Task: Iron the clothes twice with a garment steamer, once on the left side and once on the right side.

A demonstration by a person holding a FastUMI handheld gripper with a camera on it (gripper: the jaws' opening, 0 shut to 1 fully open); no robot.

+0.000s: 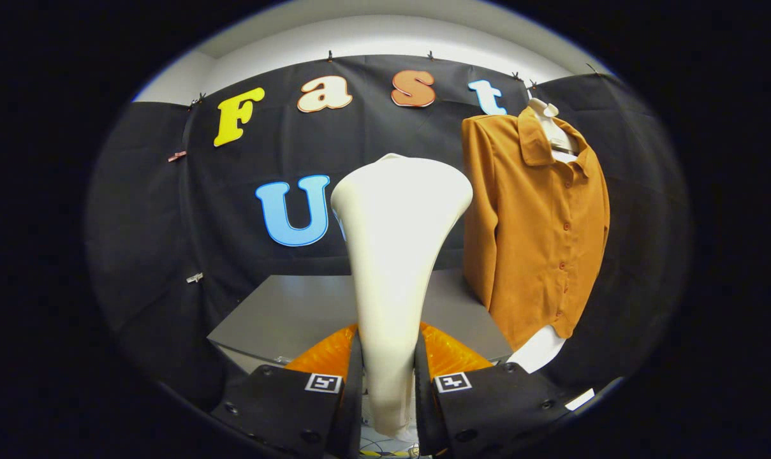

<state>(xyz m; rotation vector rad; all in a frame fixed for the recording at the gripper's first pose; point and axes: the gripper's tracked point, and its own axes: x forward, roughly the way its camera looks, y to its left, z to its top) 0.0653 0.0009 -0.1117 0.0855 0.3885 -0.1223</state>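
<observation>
A cream-white garment steamer [395, 255] stands upright between my fingers, its narrow handle clamped by both pads and its wide head flaring up ahead of me. My gripper [388, 376] is shut on that handle. An orange-brown buttoned shirt [538, 236] hangs on a white mannequin form [548, 124] to the right of the steamer head and beyond it, its front facing me. The steamer head is apart from the shirt, left of its sleeve.
A grey table [289, 312] lies below and behind the steamer, with the shirt hanging at its right end. The white base of the form [538, 347] shows under the shirt's hem. Black cloth walls close the booth behind and at both sides.
</observation>
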